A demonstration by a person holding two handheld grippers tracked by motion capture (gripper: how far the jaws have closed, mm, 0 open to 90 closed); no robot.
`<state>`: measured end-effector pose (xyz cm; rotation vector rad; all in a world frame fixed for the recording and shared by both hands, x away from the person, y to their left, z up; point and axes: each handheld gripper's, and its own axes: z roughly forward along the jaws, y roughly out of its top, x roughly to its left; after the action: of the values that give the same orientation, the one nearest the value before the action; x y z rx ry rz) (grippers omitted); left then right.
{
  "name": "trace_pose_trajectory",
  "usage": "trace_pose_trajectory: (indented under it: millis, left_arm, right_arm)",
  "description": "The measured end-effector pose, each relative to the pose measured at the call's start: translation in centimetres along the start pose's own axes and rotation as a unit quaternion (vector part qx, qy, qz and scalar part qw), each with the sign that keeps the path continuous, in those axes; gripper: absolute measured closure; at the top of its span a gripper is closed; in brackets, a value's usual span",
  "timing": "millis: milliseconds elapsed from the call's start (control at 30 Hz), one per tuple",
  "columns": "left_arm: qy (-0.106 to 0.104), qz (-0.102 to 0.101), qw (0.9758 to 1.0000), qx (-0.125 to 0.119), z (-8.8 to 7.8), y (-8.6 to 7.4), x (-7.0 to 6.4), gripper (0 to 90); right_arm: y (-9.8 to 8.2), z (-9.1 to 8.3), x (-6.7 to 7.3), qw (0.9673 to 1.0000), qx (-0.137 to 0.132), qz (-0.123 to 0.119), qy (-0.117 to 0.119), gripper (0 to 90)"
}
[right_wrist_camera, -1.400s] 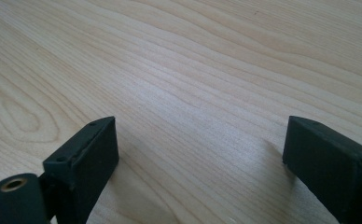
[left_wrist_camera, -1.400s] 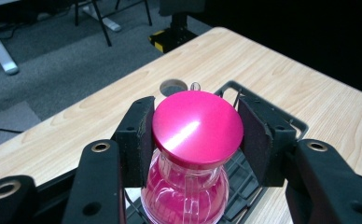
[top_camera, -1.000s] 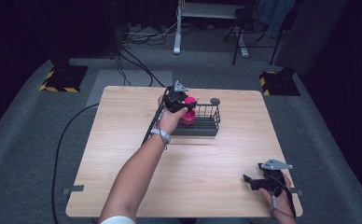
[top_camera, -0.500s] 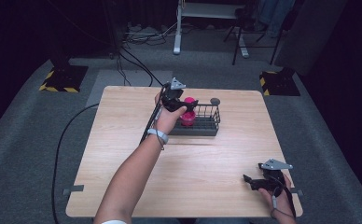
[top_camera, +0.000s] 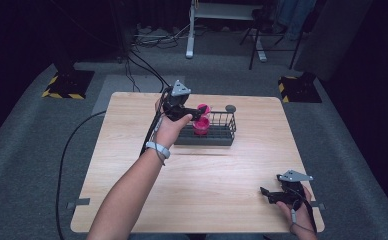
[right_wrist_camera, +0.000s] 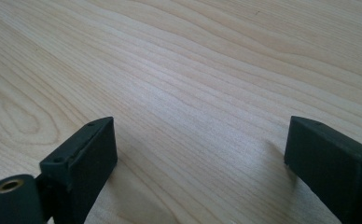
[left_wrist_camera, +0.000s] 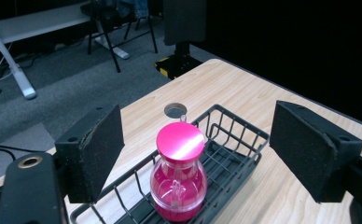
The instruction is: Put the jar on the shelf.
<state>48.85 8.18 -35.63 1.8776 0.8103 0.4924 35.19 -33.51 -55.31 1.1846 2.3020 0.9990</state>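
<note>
I count one pink bottle with a shiny pink cap, one black wire basket, one table and two grippers. The bottle stands upright inside the basket, the sole thing I can see in it, low in the middle of the left gripper view; in the high view it sits just above the frame's centre, at the basket's left end. One round hole in the table lies just beyond the basket.

My left gripper hovers above the bottle, its jaws spread apart with the bottle showing between and below them, untouched by either pad. They have just been opening, and nothing is clamped.

My right gripper rests at the lower right of the high view, jaws wide apart over bare wood.
</note>
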Motion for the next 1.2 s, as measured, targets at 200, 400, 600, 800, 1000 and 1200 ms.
trace_pose_trajectory:
  millis: [200, 400, 600, 800, 1000, 1200]
  left_arm:
    - [0.001, 0.003, 1.0, -0.006, -2.0, -0.2, -0.4, 17.5]
    - [0.009, 0.001, 0.9999, -0.007, -3.6, -0.7, -0.3, 17.6]
    - [0.016, 0.003, 0.9999, -0.004, -5.0, -1.2, -0.2, 17.5]
    - [0.02, -0.003, 0.9998, -0.004, -6.6, -1.8, 0.1, 17.1]
    - [0.026, -0.01, 0.9996, -0.003, -8.0, -2.7, 0.4, 17.0]
    - [0.035, -0.013, 0.9993, 0.002, -9.5, -3.9, 0.7, 16.9]
  right_arm:
    - [0.0, 0.0, 0.0, 1.0, 0.0, 0.0, 0.0, 9.2]
    - [0.0, 0.0, 0.0, 1.0, 0.0, 0.0, 0.0, 9.2]
    - [0.0, 0.0, 0.0, 1.0, 0.0, 0.0, 0.0, 9.2]
    - [0.0, 0.0, 0.0, 1.0, 0.0, 0.0, 0.0, 9.2]
    - [0.0, 0.0, 0.0, 1.0, 0.0, 0.0, 0.0, 8.9]
    - [0.0, 0.1, 0.0, 1.0, 0.001, 0.001, 0.0, 8.7]
